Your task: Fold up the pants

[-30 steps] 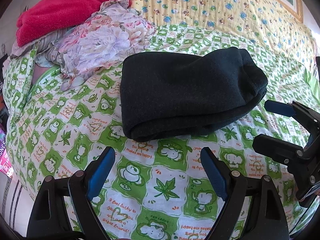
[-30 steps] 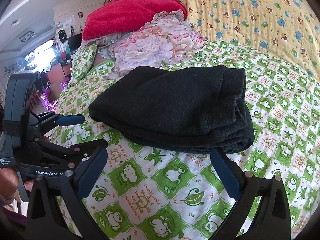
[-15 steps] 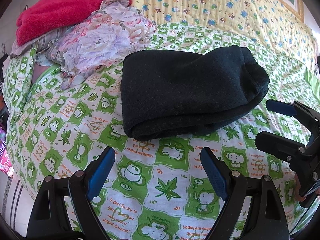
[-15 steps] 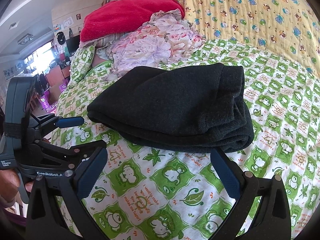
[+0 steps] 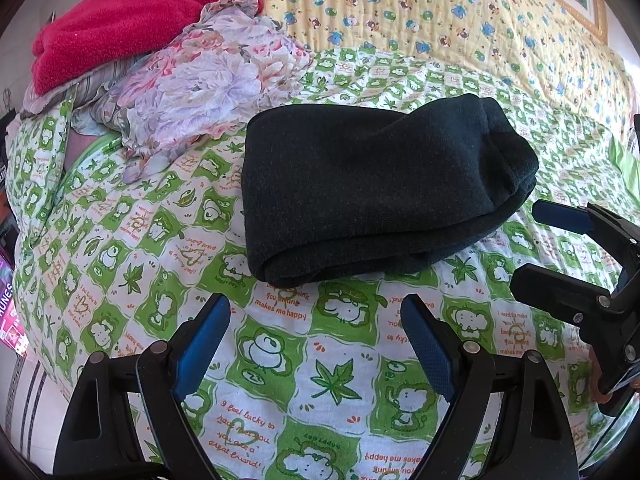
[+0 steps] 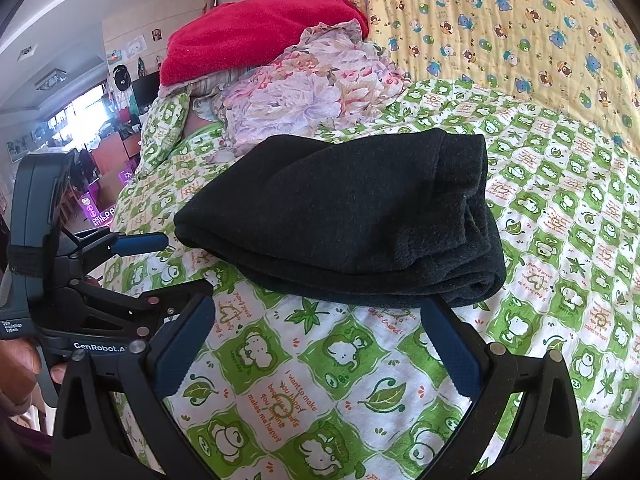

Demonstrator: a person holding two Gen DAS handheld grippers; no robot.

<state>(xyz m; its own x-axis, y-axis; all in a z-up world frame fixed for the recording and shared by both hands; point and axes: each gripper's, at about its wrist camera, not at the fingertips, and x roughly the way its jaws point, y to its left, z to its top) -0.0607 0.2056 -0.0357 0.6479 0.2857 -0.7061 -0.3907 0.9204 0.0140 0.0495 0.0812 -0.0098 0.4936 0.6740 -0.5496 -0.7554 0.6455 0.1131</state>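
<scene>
The dark pants (image 5: pixel 380 192) lie folded in a compact bundle on the green-checked bedsheet (image 5: pixel 280 360); the left gripper (image 5: pixel 316 312) and right gripper (image 6: pixel 320 316) both hover just short of the pants, jaws spread, grasping nothing; a floral cloth (image 5: pixel 208 80) sits beyond the pants.

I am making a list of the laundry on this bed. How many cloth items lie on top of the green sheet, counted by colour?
Dark, folded pants: 1
Red blanket: 1
Floral cloth: 1
Total: 3
</scene>
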